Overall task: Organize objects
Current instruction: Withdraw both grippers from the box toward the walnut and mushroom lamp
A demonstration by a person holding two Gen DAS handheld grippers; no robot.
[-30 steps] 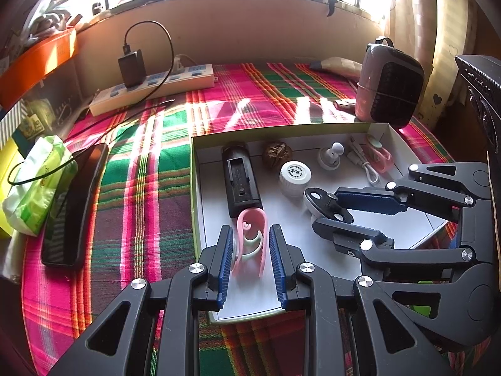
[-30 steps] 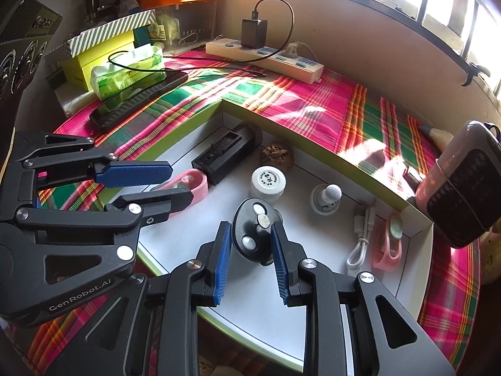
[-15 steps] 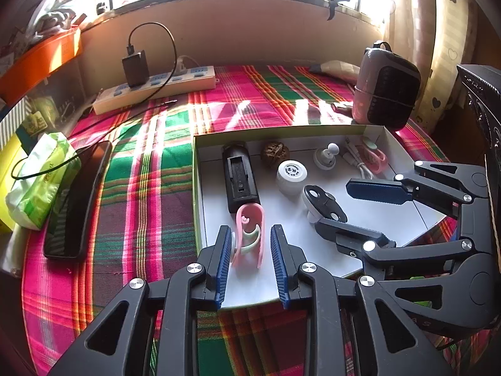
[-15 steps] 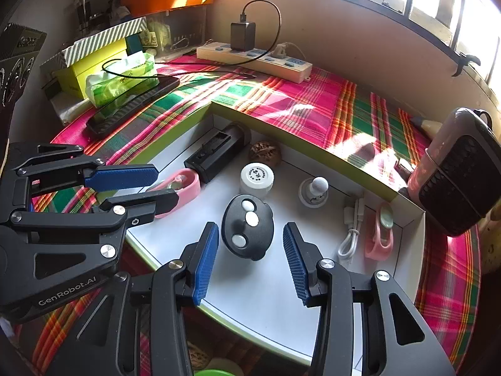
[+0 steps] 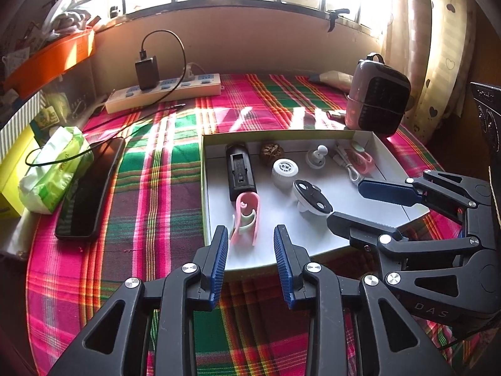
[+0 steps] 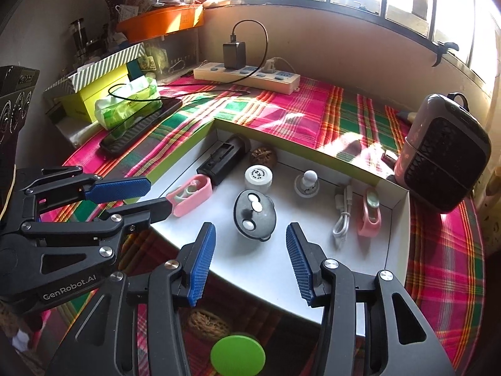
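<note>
A shallow white box (image 5: 366,136) (image 6: 397,228) with green sides lies on the plaid cloth. In it lie a pink clip (image 5: 245,216) (image 6: 189,195), a black oval remote (image 5: 313,200) (image 6: 254,214), a black rectangular device (image 5: 240,170) (image 6: 224,158), a white cap (image 5: 284,169) (image 6: 258,176), a walnut (image 5: 271,153) (image 6: 263,156), a small white knob (image 5: 317,156) (image 6: 307,182), a white cable (image 6: 343,216) and a second pink clip (image 6: 370,216). My left gripper (image 5: 250,263) (image 6: 141,197) is open and empty just short of the pink clip. My right gripper (image 6: 247,263) (image 5: 360,200) is open and empty just short of the remote.
A black phone (image 5: 90,188), a green tissue pack (image 5: 53,169) and a yellow box (image 6: 94,94) lie at the left. A power strip with a charger (image 5: 162,92) sits at the back. A pink and black fan heater (image 5: 377,94) stands behind the box. A green disc (image 6: 237,355) and another walnut (image 6: 206,322) lie below my right gripper.
Both grippers opened and pulled back from the box. The left let go of the pink clip and the right let go of the black remote; both now lie in the box.
</note>
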